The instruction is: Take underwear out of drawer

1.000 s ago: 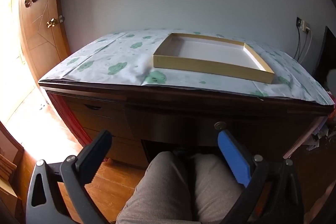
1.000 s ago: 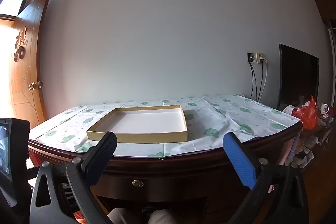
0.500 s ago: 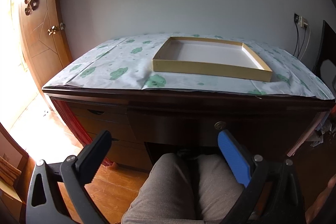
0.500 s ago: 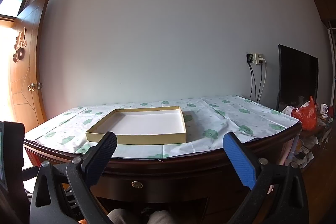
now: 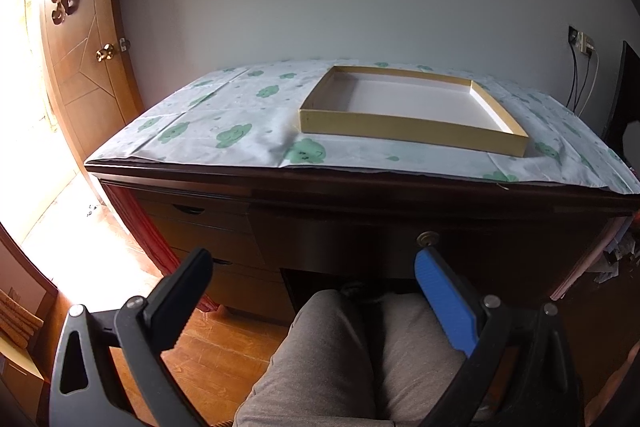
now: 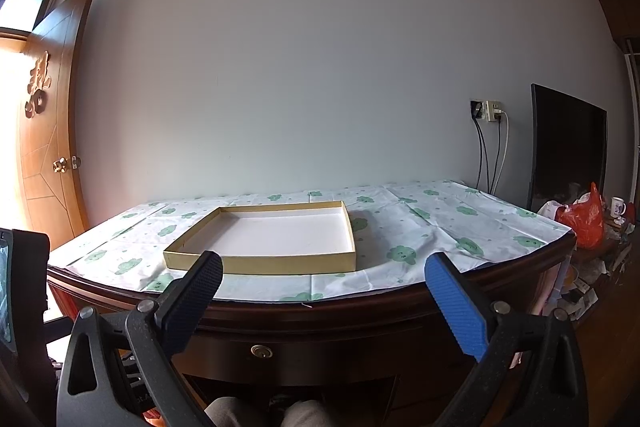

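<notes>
A dark wooden desk has a closed centre drawer (image 5: pixel 360 239) with a round brass lock (image 5: pixel 427 238), also seen as the drawer (image 6: pixel 320 351) with its lock (image 6: pixel 261 350) in the right wrist view. No underwear shows. A shallow yellow box (image 5: pixel 408 127) with a white floor lies empty on the cloud-print cloth (image 5: pixel 240 123); the same box (image 6: pixel 264 247) appears from the right. My left gripper (image 5: pixel 312 287) hangs open in front of the desk above a person's knees (image 5: pixel 360 355). My right gripper (image 6: pixel 324 287) is open too, level with the desk's front edge.
Smaller closed drawers (image 5: pixel 200 223) stack at the desk's left. An open wooden door (image 5: pixel 80 67) stands far left. A dark monitor (image 6: pixel 568 147), wall socket with cables (image 6: pixel 490 115) and a red bag (image 6: pixel 584 219) are at the right. Wooden floor (image 5: pixel 224 351) lies below.
The left wrist view has drifted slightly so the desk sits a little lower and further right in frame. Both grippers stay open and hold nothing.
</notes>
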{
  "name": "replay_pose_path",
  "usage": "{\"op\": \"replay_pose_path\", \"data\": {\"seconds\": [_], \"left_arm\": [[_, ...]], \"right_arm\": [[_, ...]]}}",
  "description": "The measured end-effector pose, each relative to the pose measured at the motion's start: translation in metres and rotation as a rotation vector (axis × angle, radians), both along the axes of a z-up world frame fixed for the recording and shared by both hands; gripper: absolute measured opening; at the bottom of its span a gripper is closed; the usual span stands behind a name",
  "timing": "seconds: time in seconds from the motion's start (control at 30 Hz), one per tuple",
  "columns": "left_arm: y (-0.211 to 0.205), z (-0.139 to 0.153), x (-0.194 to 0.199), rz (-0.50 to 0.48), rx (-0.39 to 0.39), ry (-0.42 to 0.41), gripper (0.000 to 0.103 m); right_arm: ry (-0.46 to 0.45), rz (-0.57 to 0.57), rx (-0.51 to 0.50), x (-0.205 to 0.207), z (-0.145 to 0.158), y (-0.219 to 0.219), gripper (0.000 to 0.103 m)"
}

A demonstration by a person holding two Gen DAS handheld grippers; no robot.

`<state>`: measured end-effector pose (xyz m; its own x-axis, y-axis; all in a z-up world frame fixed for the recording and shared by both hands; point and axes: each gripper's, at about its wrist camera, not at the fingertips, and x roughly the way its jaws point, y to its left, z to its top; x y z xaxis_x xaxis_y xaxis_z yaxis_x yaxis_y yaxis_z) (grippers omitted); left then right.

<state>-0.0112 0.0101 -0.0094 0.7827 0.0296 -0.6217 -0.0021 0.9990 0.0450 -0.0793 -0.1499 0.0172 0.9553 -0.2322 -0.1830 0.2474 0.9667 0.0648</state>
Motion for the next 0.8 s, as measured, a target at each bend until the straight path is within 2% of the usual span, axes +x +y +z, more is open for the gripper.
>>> {"op": "replay_pose_path", "data": {"seconds": [0.8], "left_arm": [[0.003,0.0008,-0.0018,0.021,0.008,-0.008,0.103]], "right_arm": [[-0.001,0.006,-0.01,-0.0014,0.001,0.0041,0.102]]}}
